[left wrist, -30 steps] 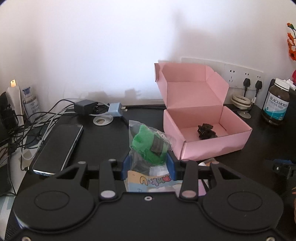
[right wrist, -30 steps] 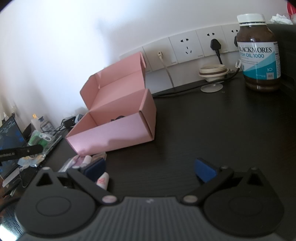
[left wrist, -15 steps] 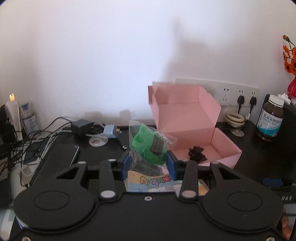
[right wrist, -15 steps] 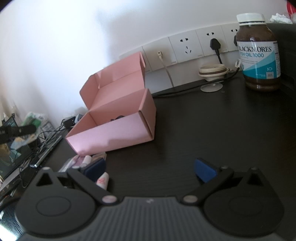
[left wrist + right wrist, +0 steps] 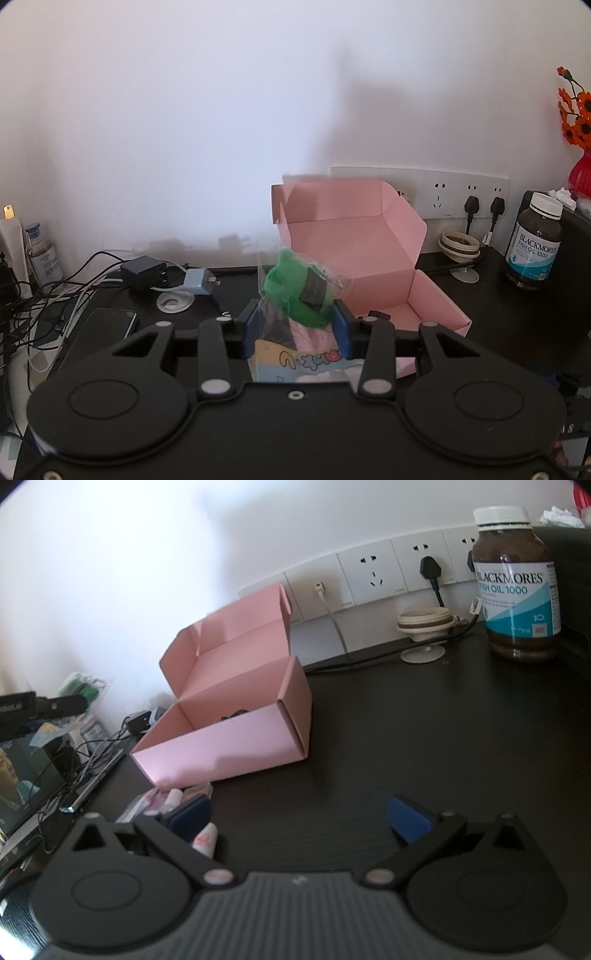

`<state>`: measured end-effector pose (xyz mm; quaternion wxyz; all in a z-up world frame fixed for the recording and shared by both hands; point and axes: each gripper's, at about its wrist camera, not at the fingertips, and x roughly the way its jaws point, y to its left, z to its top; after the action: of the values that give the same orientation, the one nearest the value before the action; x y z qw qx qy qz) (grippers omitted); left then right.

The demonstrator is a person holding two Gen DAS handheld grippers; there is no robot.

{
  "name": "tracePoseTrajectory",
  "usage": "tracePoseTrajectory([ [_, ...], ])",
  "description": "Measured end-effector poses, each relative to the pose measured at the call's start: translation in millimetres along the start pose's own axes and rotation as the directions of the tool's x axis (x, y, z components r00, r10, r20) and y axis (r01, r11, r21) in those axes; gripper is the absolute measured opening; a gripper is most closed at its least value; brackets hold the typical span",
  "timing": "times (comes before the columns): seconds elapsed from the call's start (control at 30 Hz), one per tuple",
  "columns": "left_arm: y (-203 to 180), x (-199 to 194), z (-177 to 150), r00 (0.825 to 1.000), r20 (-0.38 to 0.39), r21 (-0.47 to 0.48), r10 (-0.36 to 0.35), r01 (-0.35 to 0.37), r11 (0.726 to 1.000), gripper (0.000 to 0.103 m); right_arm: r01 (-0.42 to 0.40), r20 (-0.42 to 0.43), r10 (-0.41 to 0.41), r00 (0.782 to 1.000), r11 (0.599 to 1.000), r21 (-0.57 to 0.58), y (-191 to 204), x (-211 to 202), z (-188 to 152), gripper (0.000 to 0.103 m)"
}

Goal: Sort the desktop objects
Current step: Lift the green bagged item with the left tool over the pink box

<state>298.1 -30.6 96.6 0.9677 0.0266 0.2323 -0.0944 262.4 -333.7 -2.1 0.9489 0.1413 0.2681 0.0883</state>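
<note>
Ahead and right of the left gripper [image 5: 295, 326], clenched on a bagged green toy [image 5: 295, 291], stands the open pink box [image 5: 373, 258]; the right gripper [image 5: 301, 818] gapes empty.

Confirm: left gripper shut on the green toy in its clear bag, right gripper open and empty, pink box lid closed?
The lid is wrong. In both wrist views the pink box stands open, flap upright. The rest holds: left gripper is shut on the bagged green toy, and right gripper is open and empty.
</note>
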Motion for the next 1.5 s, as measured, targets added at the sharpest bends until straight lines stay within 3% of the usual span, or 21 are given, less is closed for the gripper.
tracePoseTrajectory([
  [0.37,-15.8,23.2,13.8,1.0,-0.002,0.025,0.004,-0.004,1.0,0.041,-0.002,-0.002,0.002,1.0,1.0,0.001,0.0,0.1,-0.1,0.102],
  [0.57,-29.0,42.8,23.0,0.999,-0.012,0.027,-0.038,0.038,0.999,0.041,-0.001,-0.001,0.001,1.0,1.0,0.002,-0.2,0.3,-0.1,0.102],
  [0.7,-38.1,61.7,27.9,0.995,-0.049,-0.005,-0.083,0.083,0.997,0.041,-0.001,-0.001,0.001,1.0,1.0,0.003,-0.5,0.4,0.1,0.102],
  [0.83,-55.9,81.2,24.2,0.993,-0.088,0.022,-0.083,0.085,0.996,0.041,-0.001,-0.003,0.001,1.0,1.0,-0.002,0.3,0.8,0.2,0.102],
  [1.2,-54.2,115.4,3.1,0.987,-0.154,0.103,0.054,-0.039,0.994,0.041,-0.001,-0.007,0.001,1.0,1.0,-0.01,1.7,1.1,0.3,0.102],
  [1.5,-58.0,129.6,-4.0,0.978,-0.167,0.175,0.121,-0.091,0.98,0.041,-0.001,-0.005,0.001,1.0,1.0,-0.008,1.7,0.8,0.2,0.102],
])
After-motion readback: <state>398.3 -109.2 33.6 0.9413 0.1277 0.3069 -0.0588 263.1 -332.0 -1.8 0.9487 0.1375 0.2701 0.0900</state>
